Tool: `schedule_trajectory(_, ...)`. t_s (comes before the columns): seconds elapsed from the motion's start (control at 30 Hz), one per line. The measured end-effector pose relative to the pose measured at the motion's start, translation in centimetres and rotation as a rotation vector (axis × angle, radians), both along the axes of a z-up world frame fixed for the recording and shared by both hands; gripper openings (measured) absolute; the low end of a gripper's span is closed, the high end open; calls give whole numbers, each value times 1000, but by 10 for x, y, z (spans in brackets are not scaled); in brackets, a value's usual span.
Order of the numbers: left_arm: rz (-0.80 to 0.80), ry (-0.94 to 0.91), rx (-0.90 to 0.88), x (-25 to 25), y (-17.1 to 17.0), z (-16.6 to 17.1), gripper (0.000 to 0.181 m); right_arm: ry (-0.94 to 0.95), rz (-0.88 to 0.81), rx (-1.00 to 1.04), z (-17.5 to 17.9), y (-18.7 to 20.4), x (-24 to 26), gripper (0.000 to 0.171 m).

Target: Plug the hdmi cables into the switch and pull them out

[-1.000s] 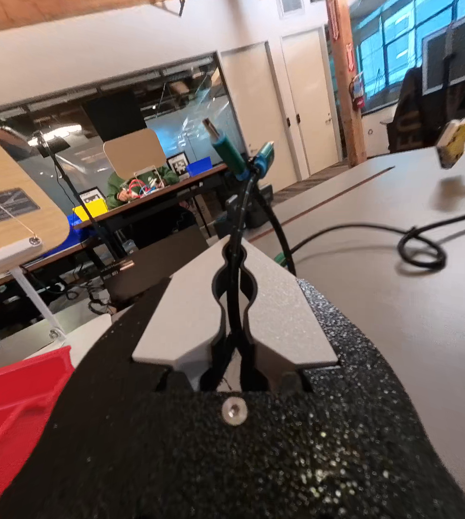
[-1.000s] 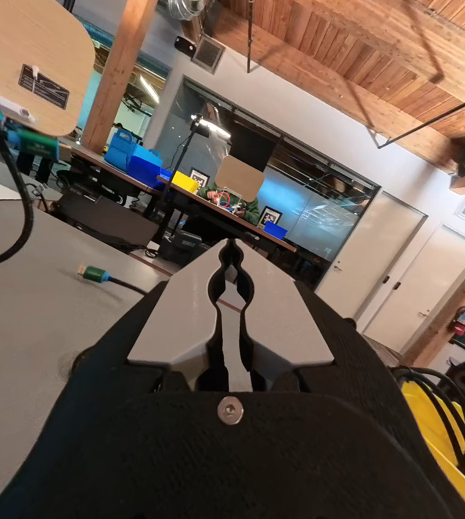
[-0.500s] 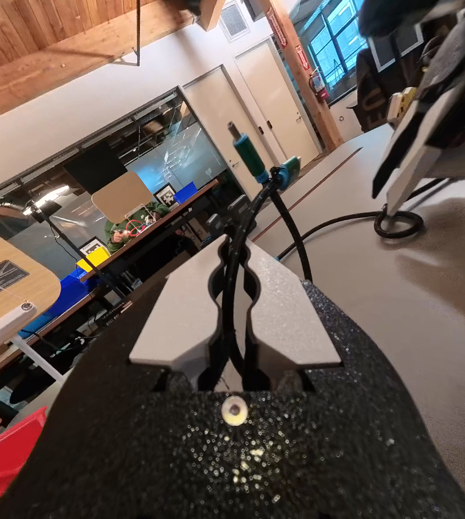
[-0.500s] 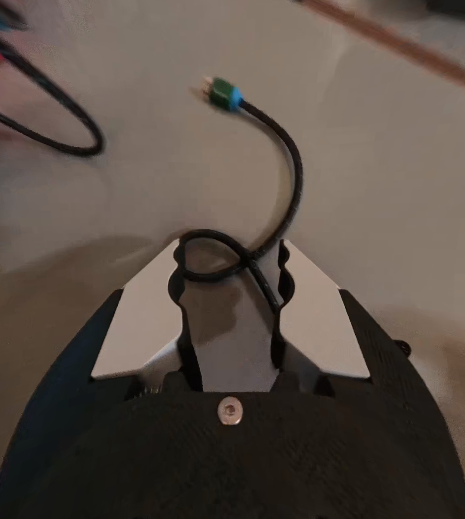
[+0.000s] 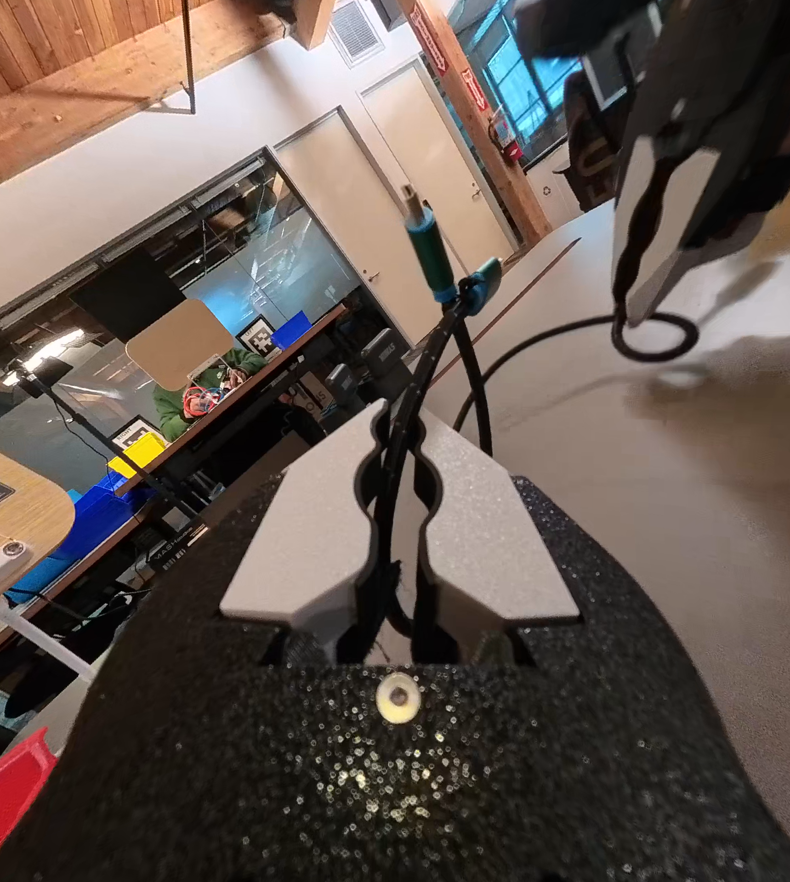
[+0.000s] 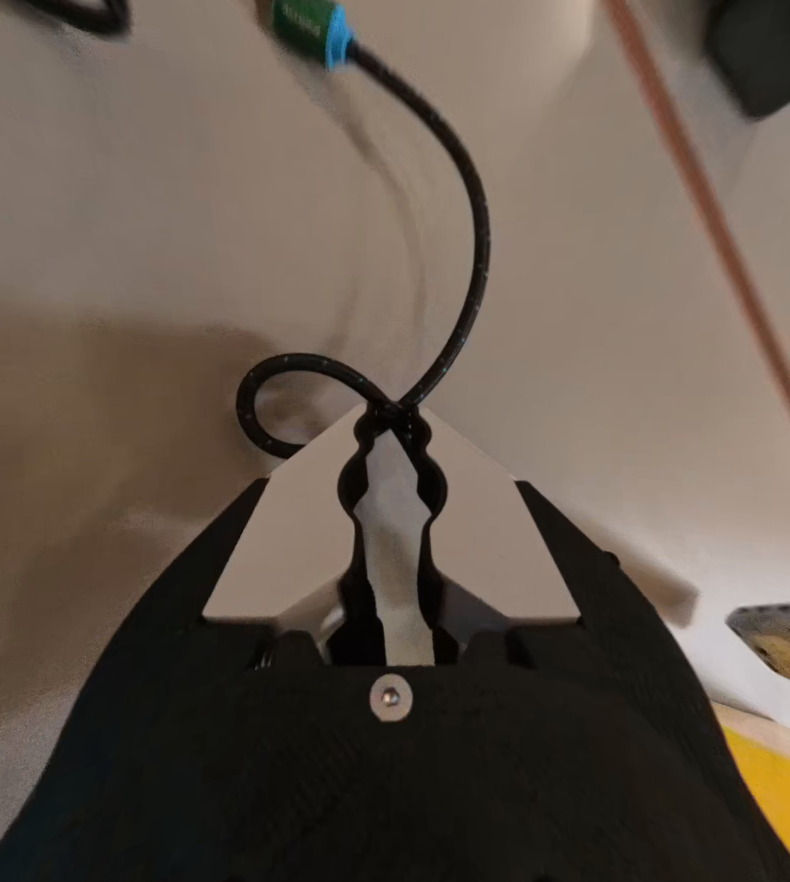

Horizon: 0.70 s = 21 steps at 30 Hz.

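The right tongs (image 6: 390, 420) have just come down and pinched together on the crossing of the looped hdmi cable (image 6: 471, 248) lying mid-table (image 6: 120, 200). The left tongs (image 5: 400, 425) stay clamped on two raised cables (image 5: 431, 358). No switch shows; plugging looks some way off.

Left hand-held gripper (image 5: 400, 432) clamped, tilted up; right hand-held gripper (image 6: 390, 420) clamped, pointing down.

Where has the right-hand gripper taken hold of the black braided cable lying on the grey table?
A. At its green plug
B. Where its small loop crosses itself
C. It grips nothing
B: the right gripper is closed on the black braided cable where the loop crosses itself; the green plug lies apart.
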<state>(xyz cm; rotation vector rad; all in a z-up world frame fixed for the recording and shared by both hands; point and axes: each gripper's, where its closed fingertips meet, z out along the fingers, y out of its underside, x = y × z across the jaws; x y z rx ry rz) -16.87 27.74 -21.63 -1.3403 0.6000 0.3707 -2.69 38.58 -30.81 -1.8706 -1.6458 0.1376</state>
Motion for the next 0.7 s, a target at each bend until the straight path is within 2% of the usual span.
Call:
schedule_trajectory(0.13,5,-6,5,-2,0,1,4,154,15,234,70,-15,30,12)
schedule_trajectory(0.27,2,-12,5,-2,0,1,4,113,-42,622,164,-22,108,13)
schedule_trajectory(0.33,1,-7,5,-1,0,1,4,22,-62,805,209,-25,156,13)
schedule_trajectory(0.4,0,-1,6,0,0,1,4,-203,-66,1001,245,-22,210,13)
schedule_trajectory(0.47,-4,6,6,2,0,1,5,-584,-16,1187,275,-15,262,12)
schedule_trajectory(0.5,-6,12,6,4,0,0,5,-816,77,1229,281,-12,283,13)
schedule_trajectory(0.57,-9,22,5,6,1,-1,5,-1190,302,1181,278,-4,318,13)
schedule_trajectory(0.63,-12,28,7,7,1,-1,5,-1383,451,1056,266,10,347,13)
schedule_trajectory(0.7,-15,25,7,7,1,-1,5,-1501,628,949,237,24,367,12)
